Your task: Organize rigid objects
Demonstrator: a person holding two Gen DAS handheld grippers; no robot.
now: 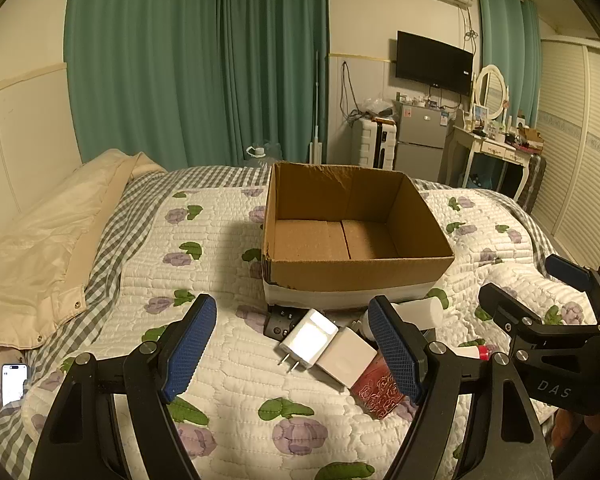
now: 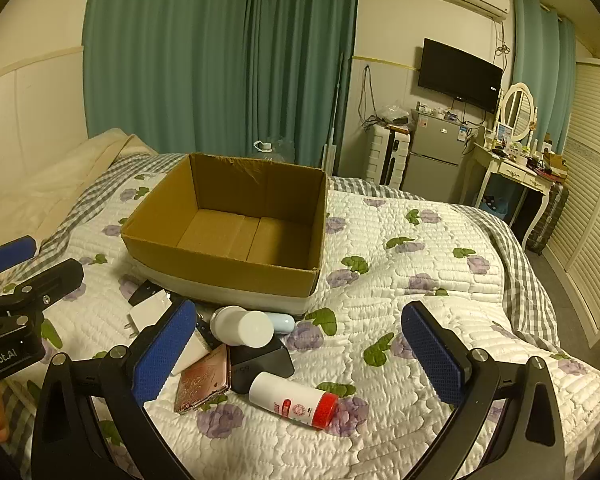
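Note:
An open, empty cardboard box (image 1: pixel 352 272) (image 2: pixel 220 268) sits on the bed. In front of it lies a pile: two white chargers (image 1: pixel 309 338) (image 1: pixel 346 356), a red patterned phone case (image 1: pixel 378 394) (image 2: pixel 202 382), a black remote (image 1: pixel 278 322), a white cylinder bottle (image 2: pixel 242 326), a black block (image 2: pixel 266 362) and a white bottle with a red cap (image 2: pixel 292 400). My left gripper (image 1: pixel 294 354) is open above the chargers. My right gripper (image 2: pixel 298 358) is open above the bottles.
The bed has a floral white quilt (image 2: pixel 420 280) with a cream coat (image 1: pixel 40 240) at the left. A lit phone (image 1: pixel 14 384) lies at the bed's left edge. A fridge (image 2: pixel 436 152), dressing table (image 2: pixel 512 168) and wardrobe (image 2: pixel 592 200) stand beyond.

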